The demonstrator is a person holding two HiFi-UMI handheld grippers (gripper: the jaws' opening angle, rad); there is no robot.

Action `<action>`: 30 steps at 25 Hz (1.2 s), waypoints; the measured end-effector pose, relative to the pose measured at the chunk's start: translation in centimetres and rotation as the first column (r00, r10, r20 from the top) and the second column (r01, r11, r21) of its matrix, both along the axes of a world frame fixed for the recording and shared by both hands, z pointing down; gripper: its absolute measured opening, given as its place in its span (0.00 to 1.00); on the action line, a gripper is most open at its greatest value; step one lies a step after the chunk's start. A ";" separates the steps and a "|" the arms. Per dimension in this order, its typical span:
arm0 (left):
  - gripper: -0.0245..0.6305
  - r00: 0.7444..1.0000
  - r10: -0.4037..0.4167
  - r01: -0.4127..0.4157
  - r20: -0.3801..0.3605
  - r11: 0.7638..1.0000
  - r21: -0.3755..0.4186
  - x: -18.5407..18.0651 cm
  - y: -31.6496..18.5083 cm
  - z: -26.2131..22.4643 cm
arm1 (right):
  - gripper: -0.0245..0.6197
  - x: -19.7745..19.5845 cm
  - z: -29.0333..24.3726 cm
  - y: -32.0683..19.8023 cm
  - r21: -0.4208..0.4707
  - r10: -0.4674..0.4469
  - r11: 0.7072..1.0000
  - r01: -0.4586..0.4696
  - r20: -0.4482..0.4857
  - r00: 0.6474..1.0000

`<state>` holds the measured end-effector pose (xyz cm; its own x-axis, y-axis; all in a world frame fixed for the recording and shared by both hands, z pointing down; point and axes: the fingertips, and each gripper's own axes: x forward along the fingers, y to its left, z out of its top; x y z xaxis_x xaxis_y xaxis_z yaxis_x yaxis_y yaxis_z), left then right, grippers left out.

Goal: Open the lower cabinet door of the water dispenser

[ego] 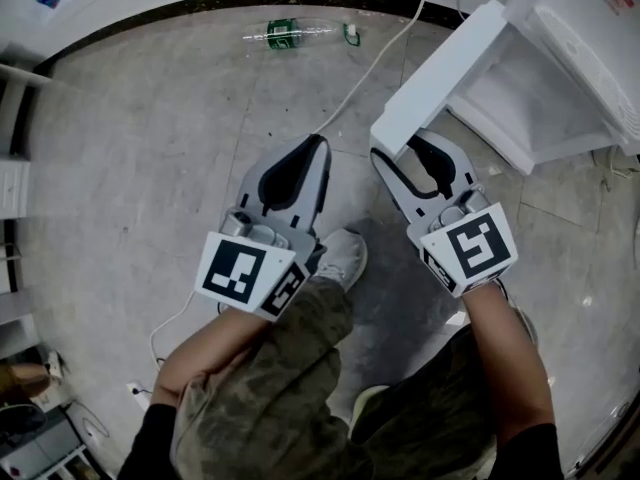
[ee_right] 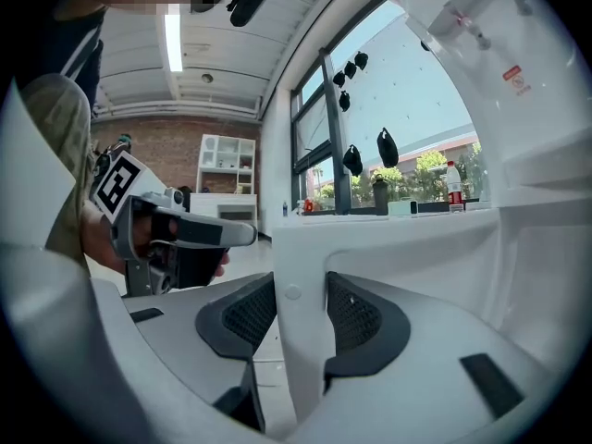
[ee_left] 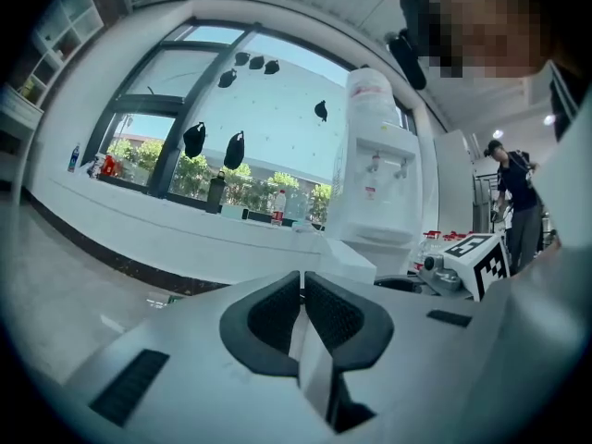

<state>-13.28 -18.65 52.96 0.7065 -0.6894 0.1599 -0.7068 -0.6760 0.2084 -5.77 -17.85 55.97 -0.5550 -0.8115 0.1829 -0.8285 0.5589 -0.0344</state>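
Observation:
The white water dispenser (ego: pixel 580 28) stands at the top right of the head view, and its lower cabinet door (ego: pixel 440 78) is swung outward over the floor. My right gripper (ego: pixel 410 148) is shut on the free edge of that door. In the right gripper view the door panel (ee_right: pixel 388 248) sits between the two dark pads of the right gripper (ee_right: pixel 301 289). My left gripper (ego: pixel 318 143) hovers over the floor just left of the door, shut and empty. The left gripper view shows the left gripper (ee_left: pixel 302 280) with its pads together and the dispenser (ee_left: pixel 379 183) ahead.
A plastic bottle (ego: pixel 290 33) lies on the tiled floor near the curved wall base. A white cable (ego: pixel 370 78) runs across the floor toward the dispenser. My shoe (ego: pixel 345 258) is below the grippers. Another person (ee_left: pixel 513 188) stands far right. Shelving (ego: pixel 12 188) lines the left edge.

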 end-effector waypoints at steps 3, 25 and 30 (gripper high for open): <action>0.06 1.000 0.008 -0.008 -0.003 1.000 0.010 0.6 -0.2 -0.1 | 0.28 -0.4 -0.1 -0.8 0.005 0.013 1.000 -0.013 0.003 1.000; 0.06 0.994 -0.110 0.110 -0.025 0.994 0.008 -1.9 -2.7 -0.9 | 0.32 -2.8 0.1 -6.0 0.033 0.080 0.996 -0.082 0.048 0.996; 0.06 0.982 -0.188 0.187 -0.030 0.982 -0.024 -4.0 -4.1 -0.7 | 0.32 -3.2 0.0 -7.2 0.035 0.105 0.994 -0.108 0.058 0.993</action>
<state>-17.26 -22.71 52.26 0.5700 -0.8070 0.1546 -0.8133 -0.5274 0.2458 -9.00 -25.06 56.01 -0.4735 -0.8723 0.1220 -0.8808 0.4694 -0.0626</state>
